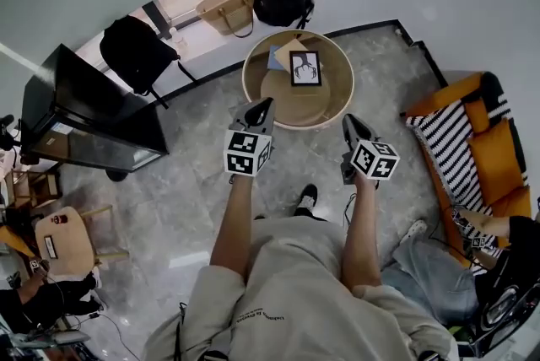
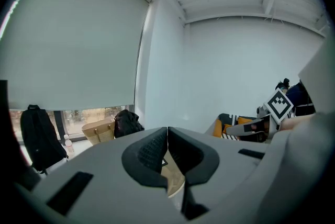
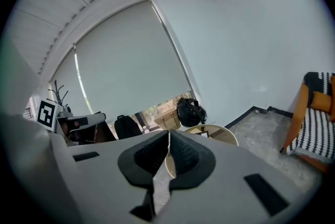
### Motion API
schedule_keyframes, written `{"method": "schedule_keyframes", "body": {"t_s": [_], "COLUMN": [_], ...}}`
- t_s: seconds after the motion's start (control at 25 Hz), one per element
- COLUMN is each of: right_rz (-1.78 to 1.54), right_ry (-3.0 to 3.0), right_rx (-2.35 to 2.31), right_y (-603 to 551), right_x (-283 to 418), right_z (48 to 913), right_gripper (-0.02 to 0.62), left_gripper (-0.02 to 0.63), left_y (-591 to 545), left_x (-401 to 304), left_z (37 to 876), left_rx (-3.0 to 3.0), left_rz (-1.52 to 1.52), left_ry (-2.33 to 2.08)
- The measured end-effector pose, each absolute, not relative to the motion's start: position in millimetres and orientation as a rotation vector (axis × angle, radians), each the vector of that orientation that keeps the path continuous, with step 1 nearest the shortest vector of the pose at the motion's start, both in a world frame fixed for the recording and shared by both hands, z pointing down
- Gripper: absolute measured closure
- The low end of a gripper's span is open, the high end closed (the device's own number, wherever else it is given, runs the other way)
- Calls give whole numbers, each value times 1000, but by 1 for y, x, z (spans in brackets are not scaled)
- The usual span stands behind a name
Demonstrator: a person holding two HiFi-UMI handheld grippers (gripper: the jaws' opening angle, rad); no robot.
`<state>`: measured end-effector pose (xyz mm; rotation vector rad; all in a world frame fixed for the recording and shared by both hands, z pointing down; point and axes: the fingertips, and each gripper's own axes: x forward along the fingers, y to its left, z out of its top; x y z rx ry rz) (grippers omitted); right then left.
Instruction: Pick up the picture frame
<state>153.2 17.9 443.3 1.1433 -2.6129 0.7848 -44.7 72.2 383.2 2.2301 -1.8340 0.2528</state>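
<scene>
Hovering near the round table [image 1: 278,94], left hand-held gripper [image 1: 262,105] pressed together, empty, right hand-held gripper [image 1: 348,122] likewise, picture frame [image 1: 305,67] untouched

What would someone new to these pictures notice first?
First come the two marker-cube tools held out in front of the person in the middle of the head view: the left gripper and the right gripper, both shut and empty. Just beyond them stands a round wooden table with the dark picture frame on it. At the right edge is a bright orange and striped seat.
</scene>
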Motion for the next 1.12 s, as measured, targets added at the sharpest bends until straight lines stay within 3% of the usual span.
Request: {"method": "schedule_keyframes", "body": {"t_s": [0.52,1.12], "right_rz": [945,826], "right_ry": [-2640,-2531], "right_rx": [1110,985], "right_y": [-53,-81], "right_x": [208,163], "right_z": [463,488], "right_gripper": [560,560], "left_gripper": [586,586], "left_y": [8,-17], "left_x": [60,2], "left_z": [429,450], "left_rx": [2226,2098], "left_rz": [402,348], "left_ry": [-1744,-1805]}}
